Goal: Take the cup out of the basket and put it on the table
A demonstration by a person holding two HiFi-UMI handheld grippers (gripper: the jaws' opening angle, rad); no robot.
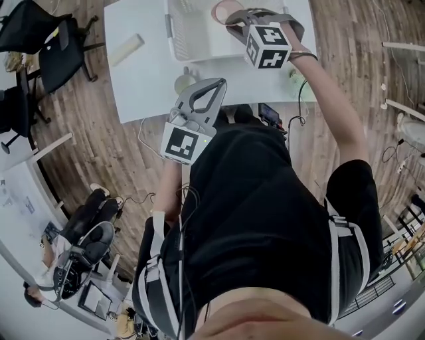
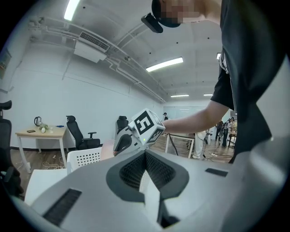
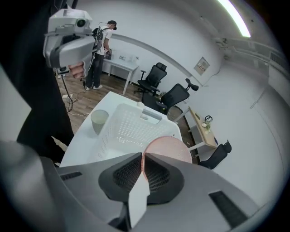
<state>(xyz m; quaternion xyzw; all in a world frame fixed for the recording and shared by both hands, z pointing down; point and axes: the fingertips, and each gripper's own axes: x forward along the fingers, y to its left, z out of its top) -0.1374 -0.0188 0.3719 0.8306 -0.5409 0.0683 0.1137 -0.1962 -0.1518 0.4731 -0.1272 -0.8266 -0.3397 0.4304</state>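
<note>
Pink cup is clamped at its edge in the right gripper, one jaw on each side of the thin wall. A round pink face is turned toward that gripper's camera, but whether it is the mouth or the base cannot be told, so the cup's axis is only a guess: roughly along the jaws, tilted off upright. Cup hangs over the far right part of the white basket and looks to be above its rim rather than down inside. In the head view the cup shows at the top edge, with the right gripper reaching in from the right across the basket. Left gripper has its jaws together with nothing between them. It is held near the person's body at the near table edge, well apart from the cup, so the right hand is the one placed to finish. Bare table lies left of the basket and in front of it, toward the person. A pale cup stands just beside the basket's near corner, and a roll lies out to the left. My judgement: the cup must clear the basket wall, come to open table, and turn upright before release.
</note>
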